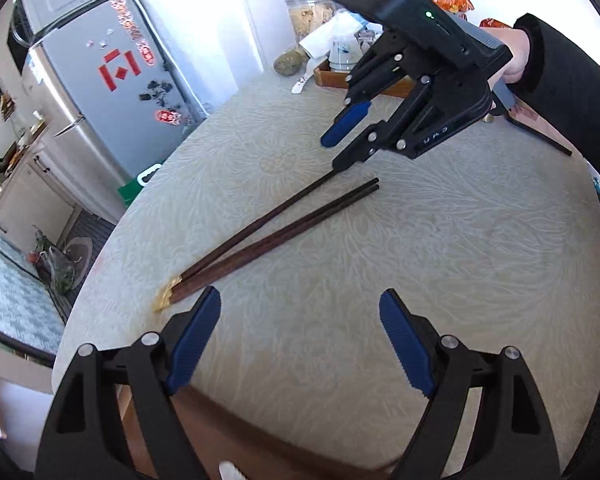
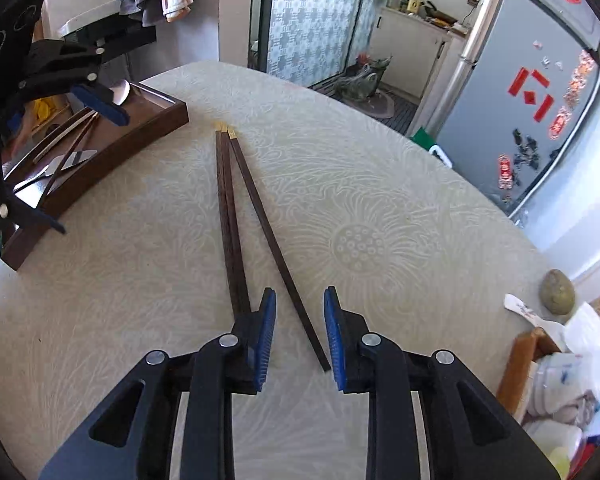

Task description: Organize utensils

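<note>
Three dark wooden chopsticks with gold ends (image 2: 236,216) lie on the pale patterned table (image 2: 380,240). Two lie together; the third (image 2: 276,248) splays off to the right. My right gripper (image 2: 300,300) stands over their thin ends, its jaws narrowly apart around the single chopstick's tip without pressing it; the pair runs under its left finger (image 2: 266,332). The chopsticks (image 1: 276,236) and right gripper (image 1: 336,148) also show in the left wrist view. My left gripper (image 1: 300,304) is wide open and empty, near the gold ends, above a brown utensil tray (image 2: 112,160).
The brown tray holds spoons, a knife and chopsticks. A white ceramic spoon (image 2: 520,308) and a round brownish lump (image 2: 556,292) lie by a second wooden tray (image 2: 516,364) with cups. A grey fridge (image 2: 540,100) stands beyond the table edge. A sleeved arm (image 1: 560,80) holds the right gripper.
</note>
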